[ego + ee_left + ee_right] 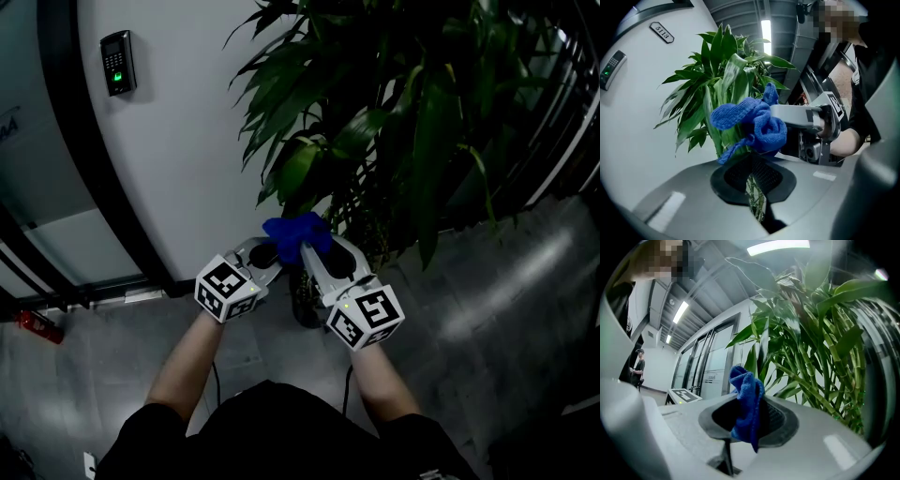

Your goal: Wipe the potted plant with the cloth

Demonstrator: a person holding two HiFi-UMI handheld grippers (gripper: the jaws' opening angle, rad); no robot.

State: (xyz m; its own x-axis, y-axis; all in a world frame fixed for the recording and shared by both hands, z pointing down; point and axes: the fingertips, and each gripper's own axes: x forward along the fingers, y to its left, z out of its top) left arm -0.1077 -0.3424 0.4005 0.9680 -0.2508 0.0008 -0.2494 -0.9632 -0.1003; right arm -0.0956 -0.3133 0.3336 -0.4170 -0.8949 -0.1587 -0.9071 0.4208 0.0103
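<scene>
A tall potted plant point(394, 122) with long green leaves stands in front of me; its dark pot point(305, 305) shows between my two grippers. A blue cloth point(295, 234) is bunched at the gripper tips, just below the lowest leaves. My right gripper point(314, 248) is shut on it: in the right gripper view the cloth point(747, 404) hangs out of the closed jaws, with bamboo stalks point(820, 362) close behind. My left gripper point(267, 251) sits beside it, jaws together, nothing held. The left gripper view shows the cloth point(759, 124) just beyond them, against the leaves point(722, 75).
A curved white wall with a keypad reader point(118, 62) stands to the left of the plant. A red object point(37, 325) lies on the grey floor at the far left. Dark railing bars point(562, 122) run behind the plant on the right. A person point(637, 366) stands far off.
</scene>
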